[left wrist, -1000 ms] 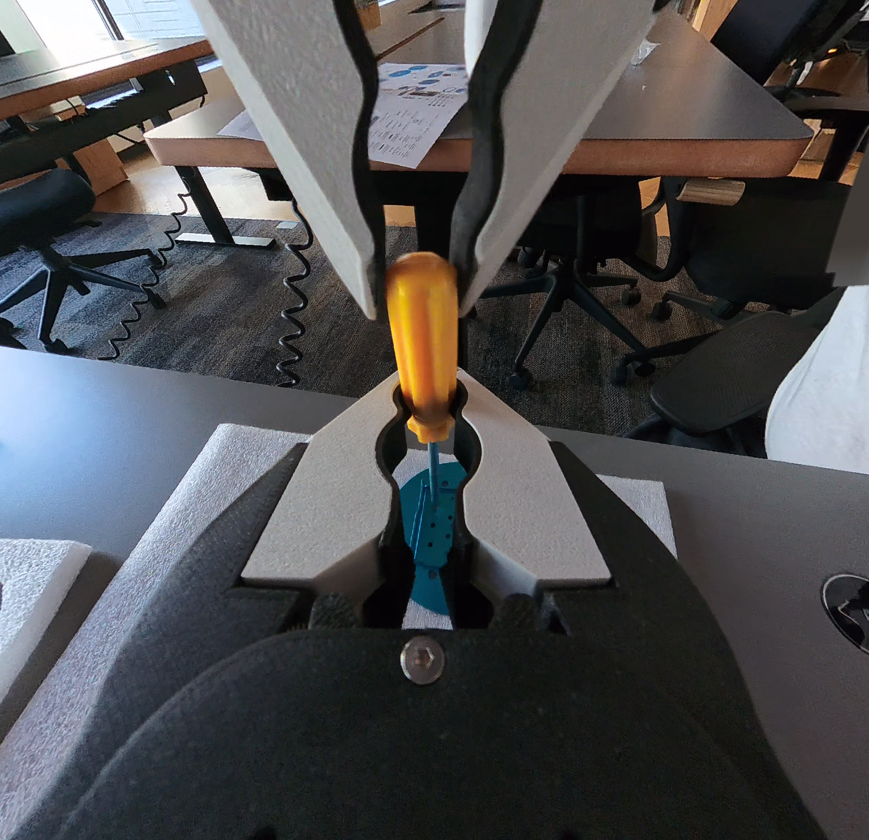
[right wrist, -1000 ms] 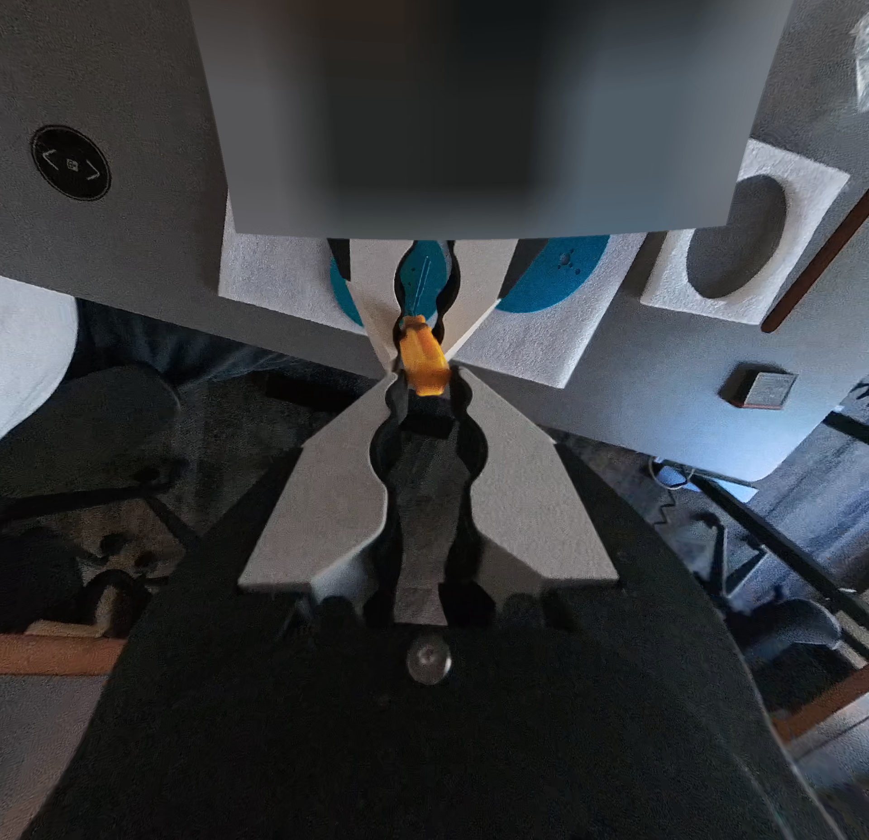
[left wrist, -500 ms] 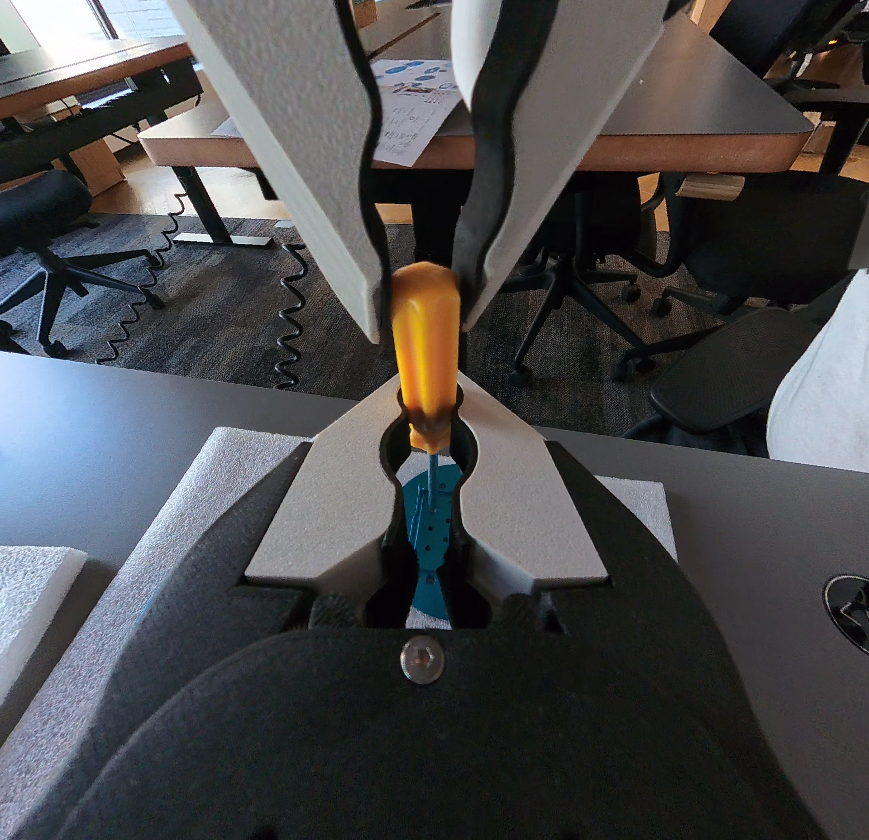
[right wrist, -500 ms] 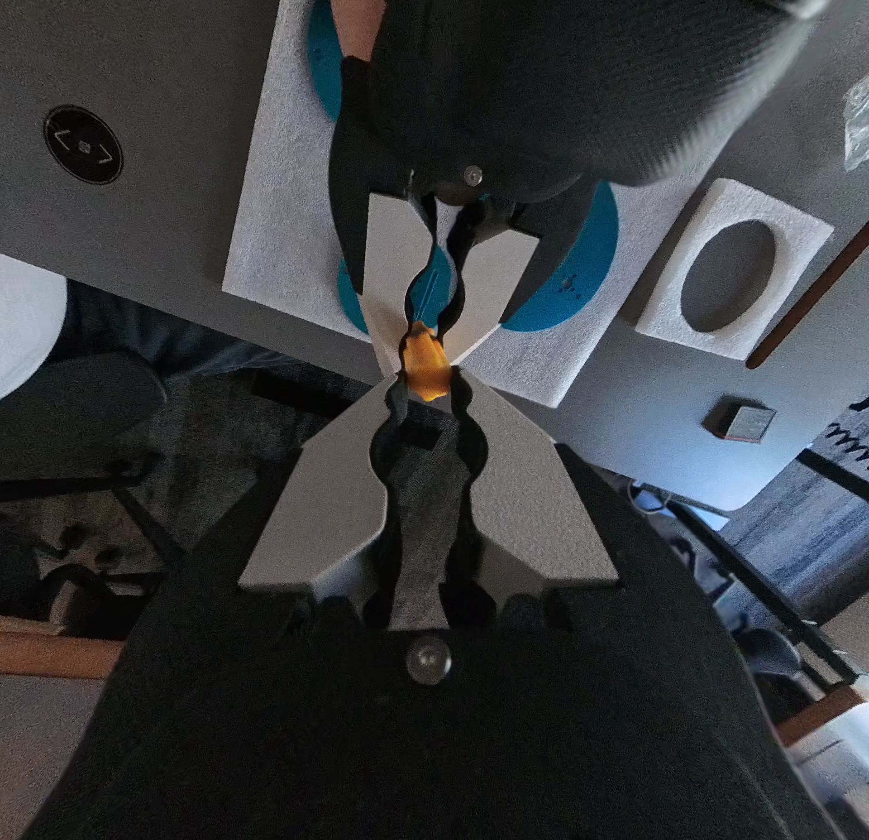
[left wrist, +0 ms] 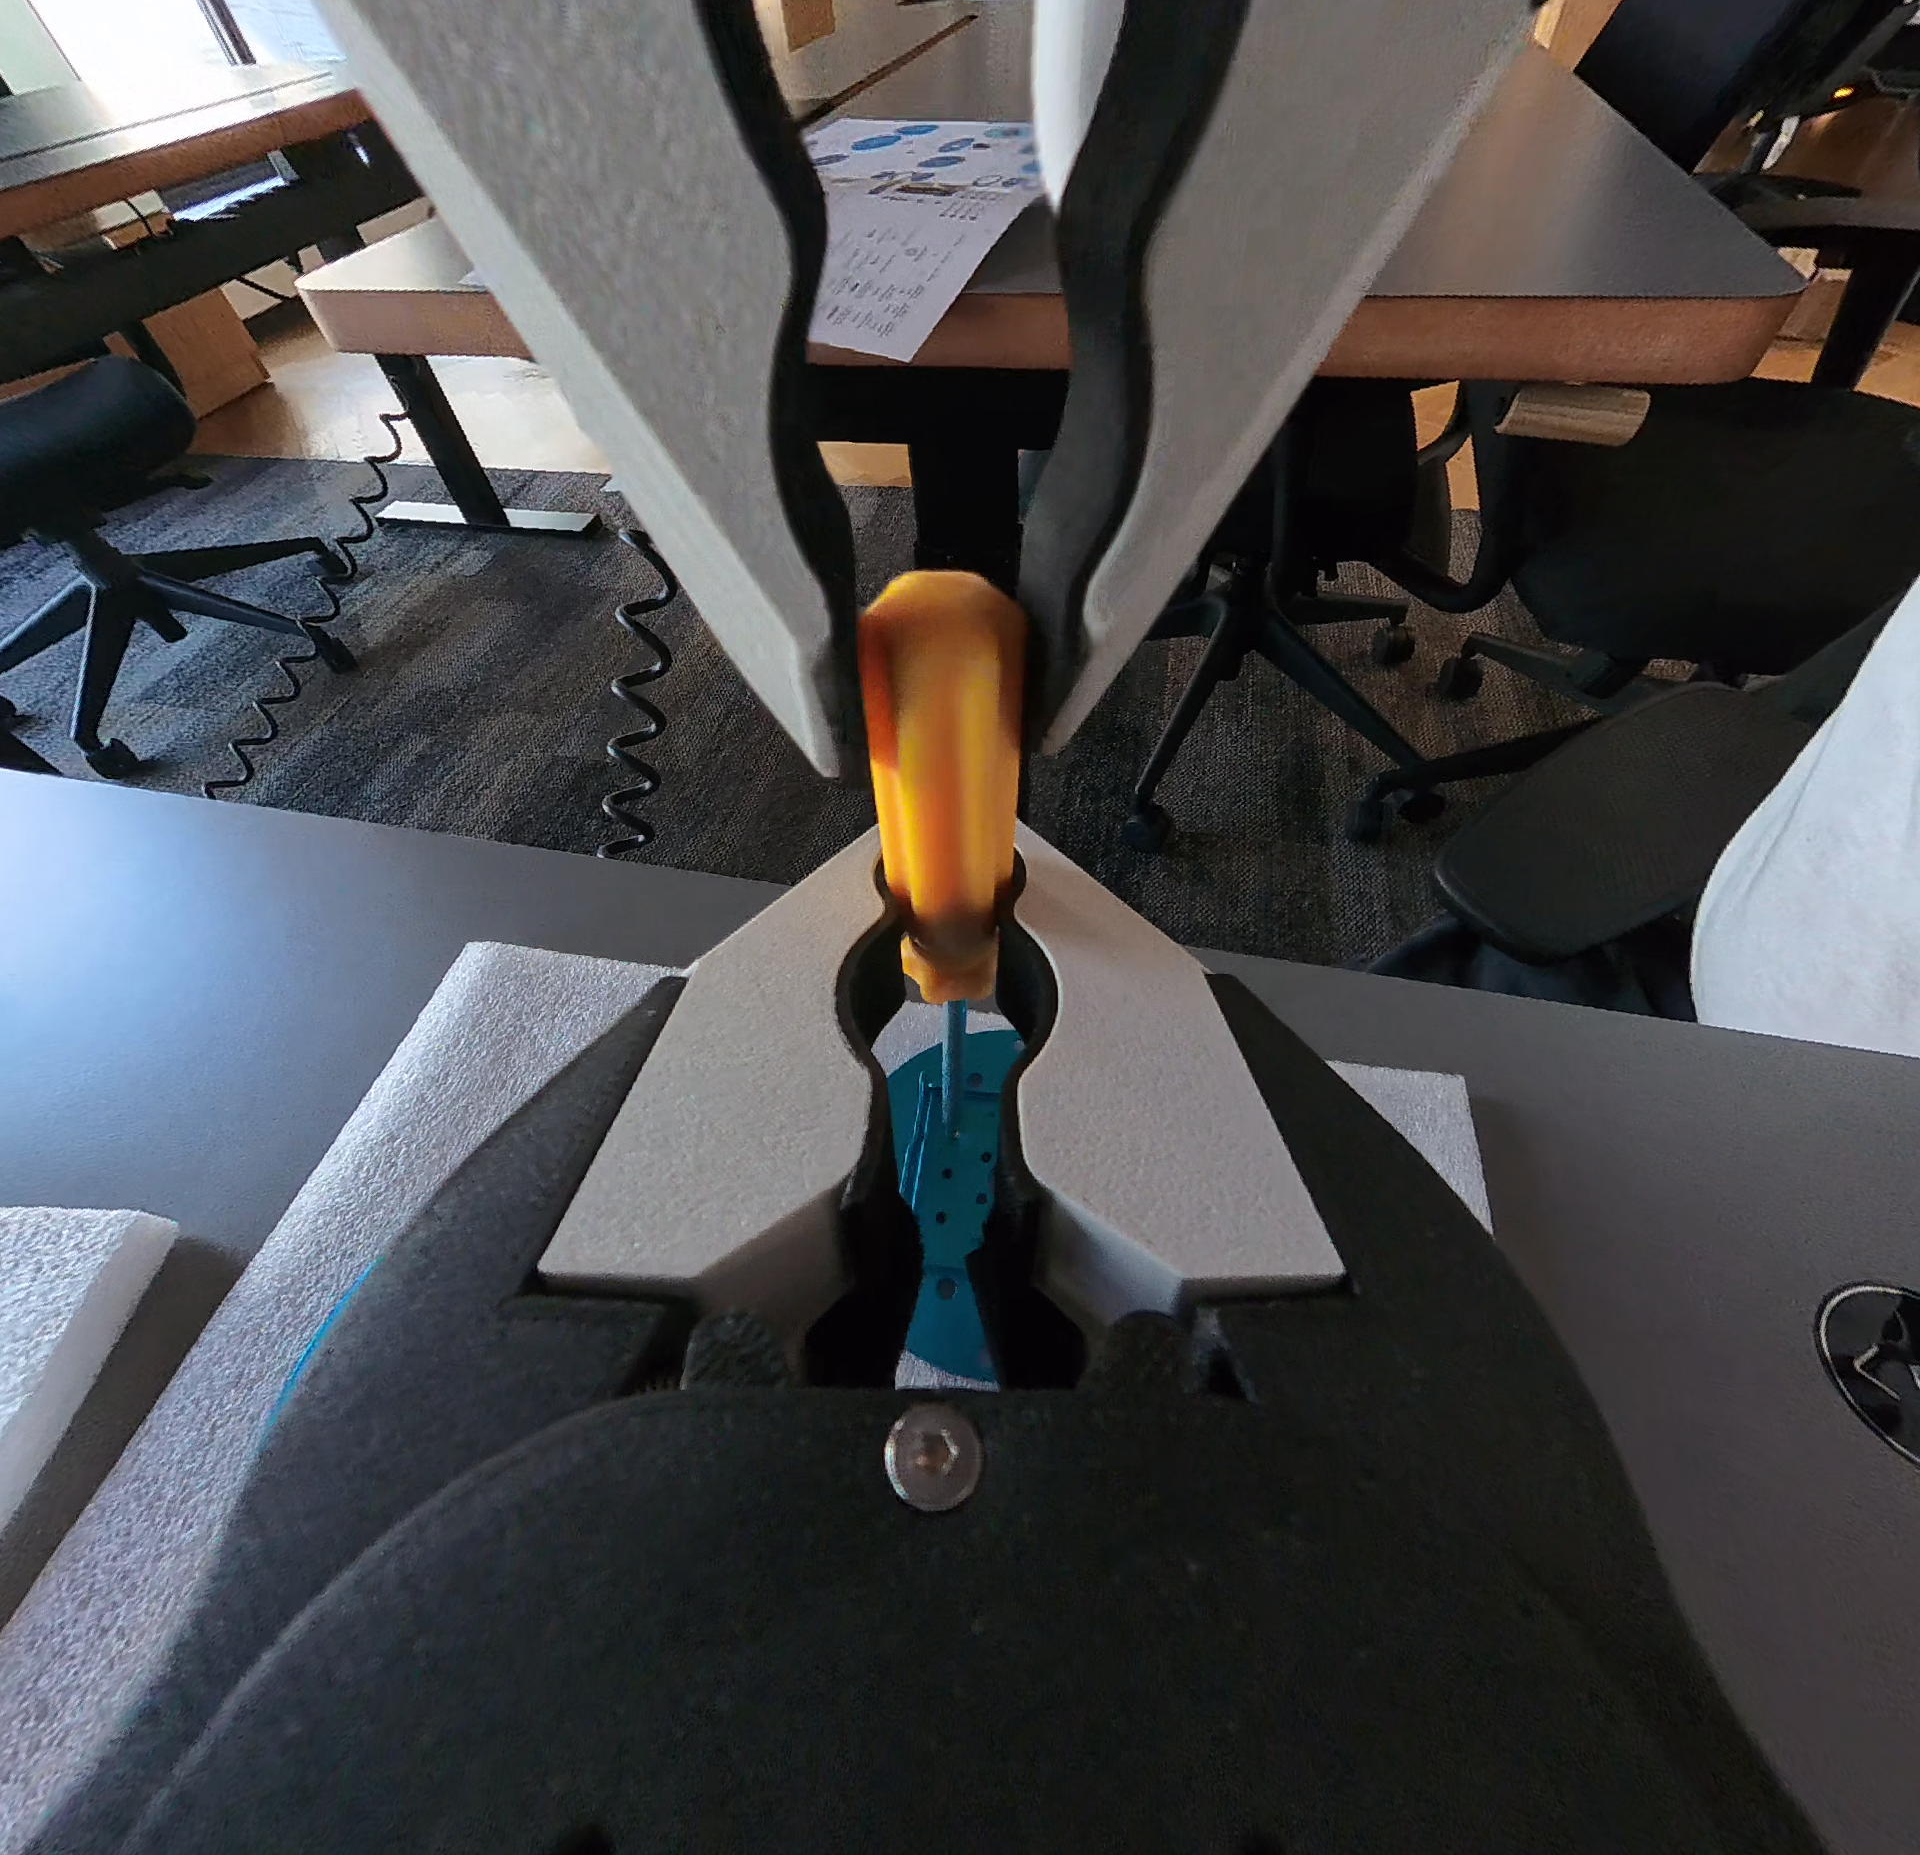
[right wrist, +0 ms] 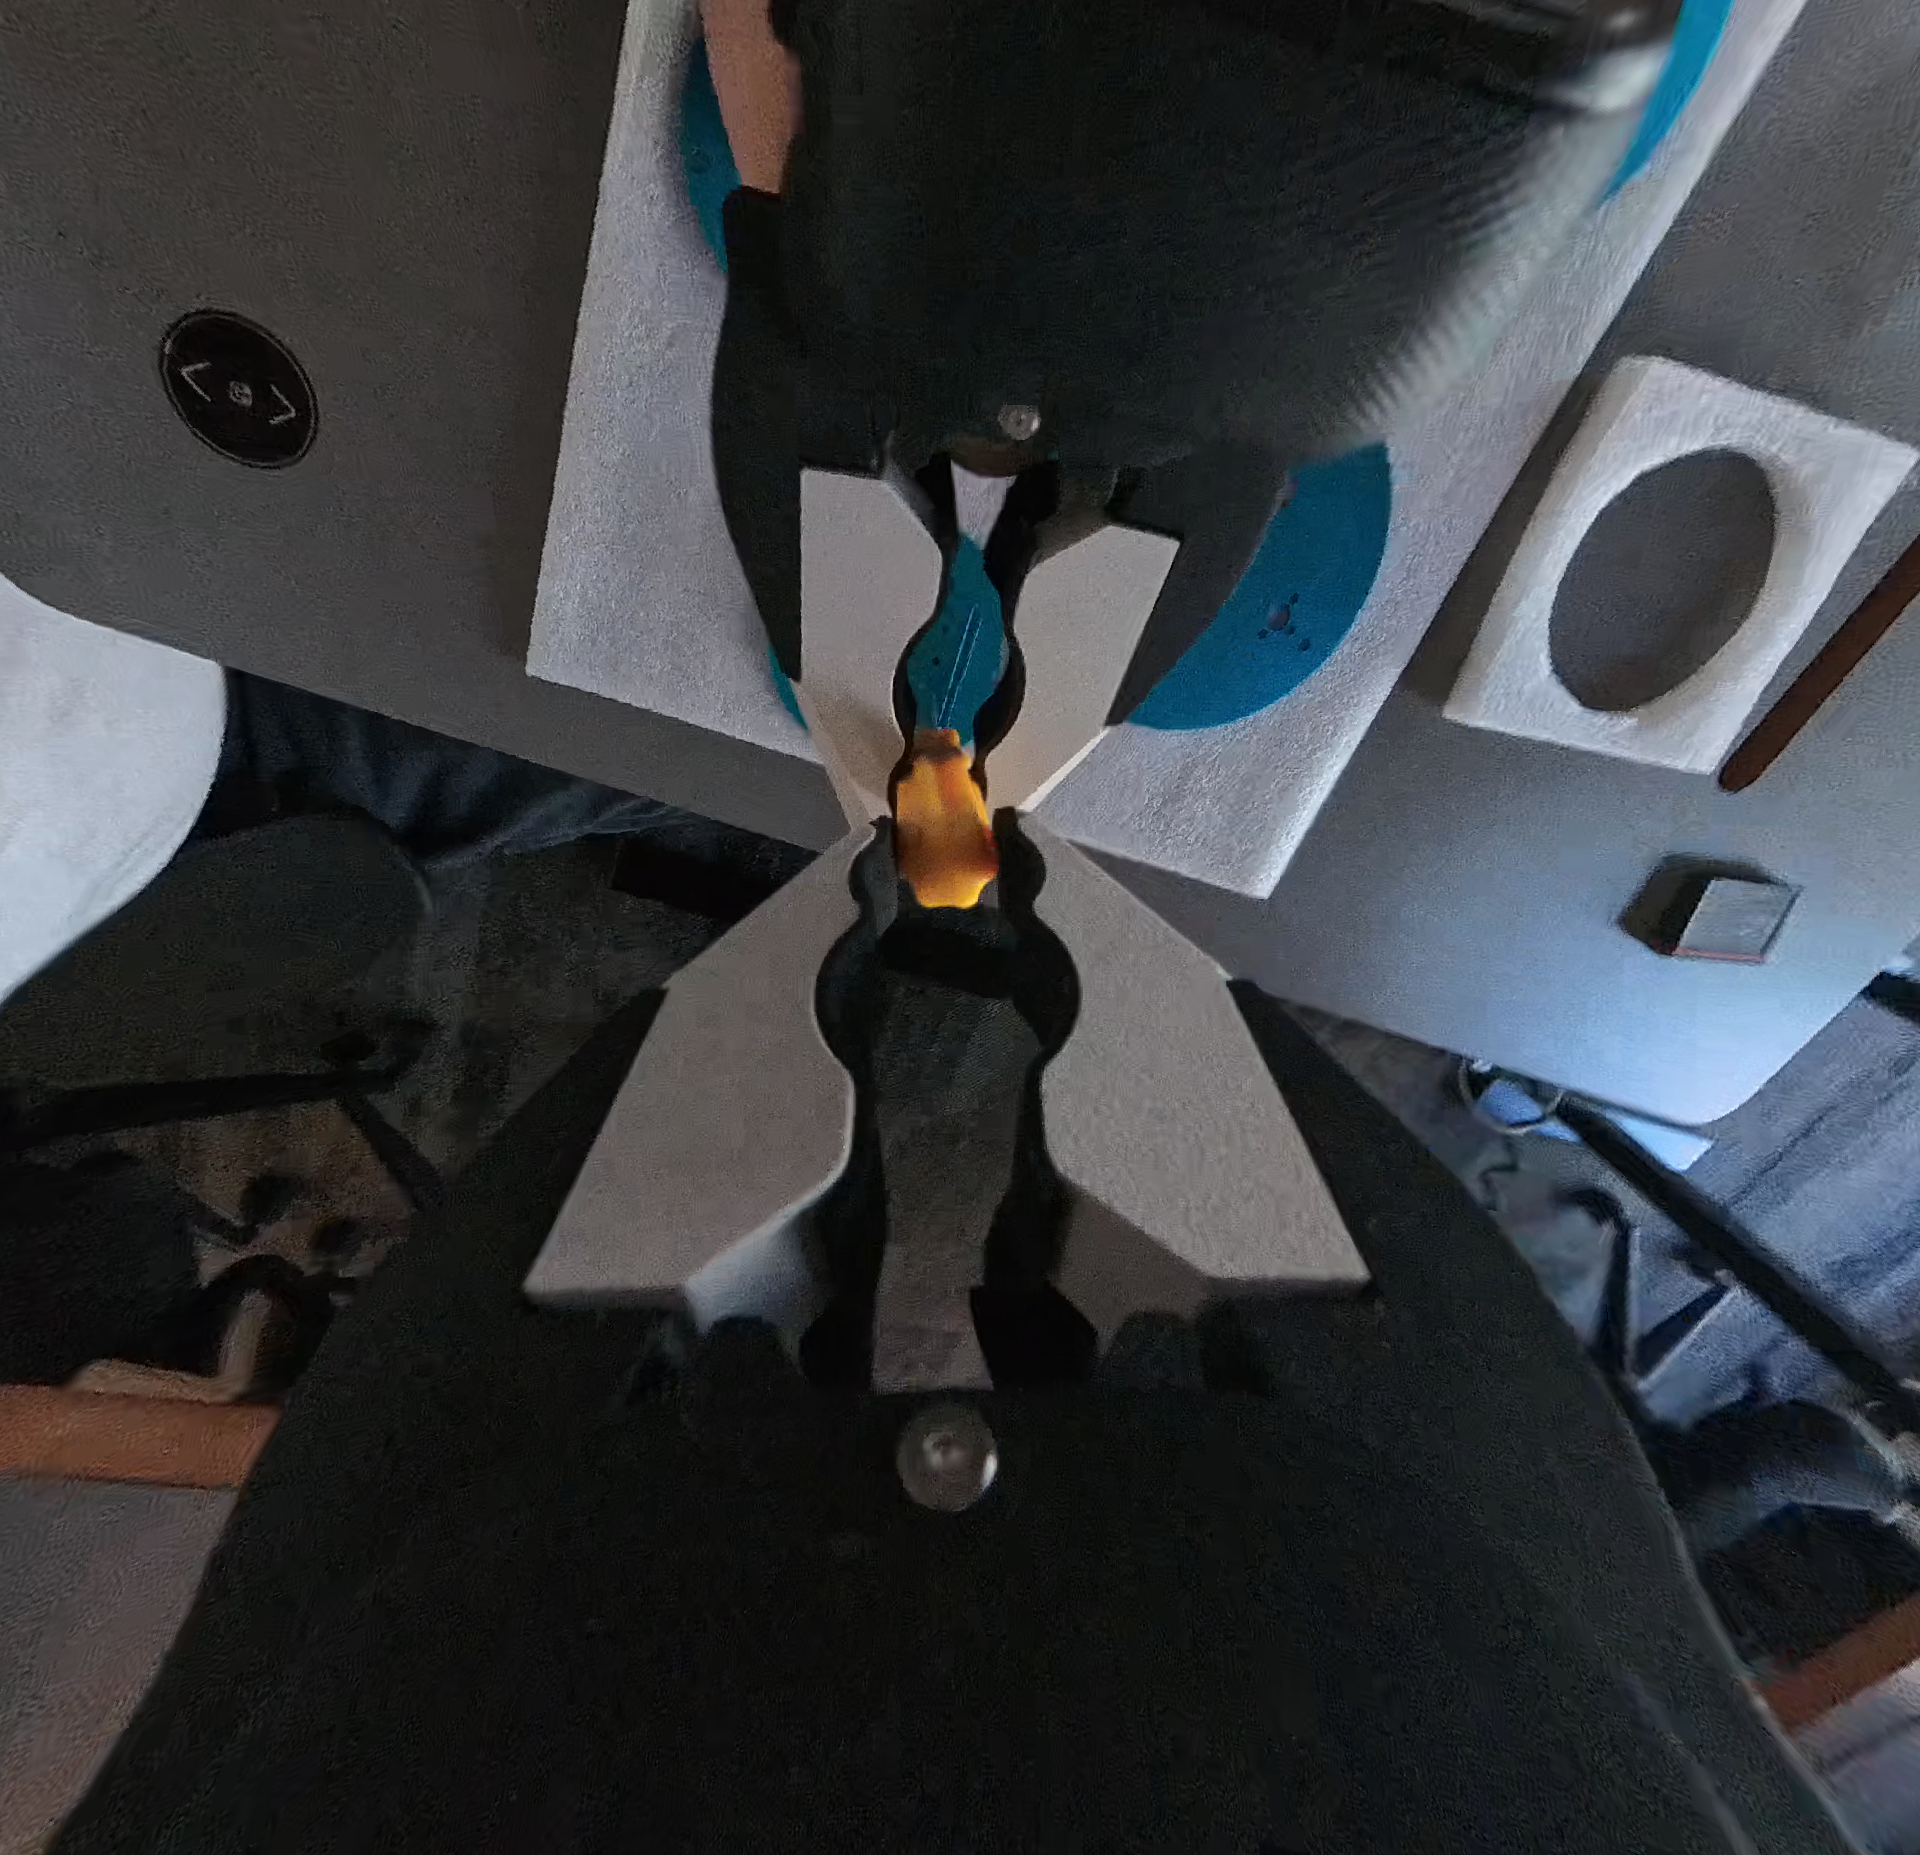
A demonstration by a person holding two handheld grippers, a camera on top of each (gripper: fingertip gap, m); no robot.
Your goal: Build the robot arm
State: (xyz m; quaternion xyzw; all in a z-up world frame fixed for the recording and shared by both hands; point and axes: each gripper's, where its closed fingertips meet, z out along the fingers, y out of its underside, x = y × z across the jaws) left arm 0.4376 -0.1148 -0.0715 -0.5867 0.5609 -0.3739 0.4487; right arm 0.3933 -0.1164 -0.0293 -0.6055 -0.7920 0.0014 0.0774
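Note:
An orange-handled screwdriver [left wrist: 940,745] stands upright, its thin shaft pointing down onto a blue perforated disc [left wrist: 951,1182] set in a white foam pad [left wrist: 468,1078]. My left gripper [left wrist: 948,870] is shut around the handle's lower neck. My right gripper [left wrist: 940,725] comes down from above and is shut on the handle's top. In the right wrist view my right gripper [right wrist: 940,849] clamps the screwdriver handle [right wrist: 940,839], with the left gripper [right wrist: 940,766] just beyond it over the blue disc [right wrist: 1299,610] and the foam pad [right wrist: 665,517]. The handle looks motion-blurred.
A second foam block with an oval hole [right wrist: 1766,434] and a small square block [right wrist: 1714,917] lie beside the pad. A round black grommet [right wrist: 239,389] sits in the desk. Another foam piece [left wrist: 62,1306] is at left. Office chairs, another desk [left wrist: 1558,247] and a person in white [left wrist: 1818,870] lie beyond. Across from one pair of fingers to the other is roughly 6 centimetres.
The right gripper has come slightly lower over the handle and twisted a little. The handle is now blurred. The left gripper has stayed shut in place.

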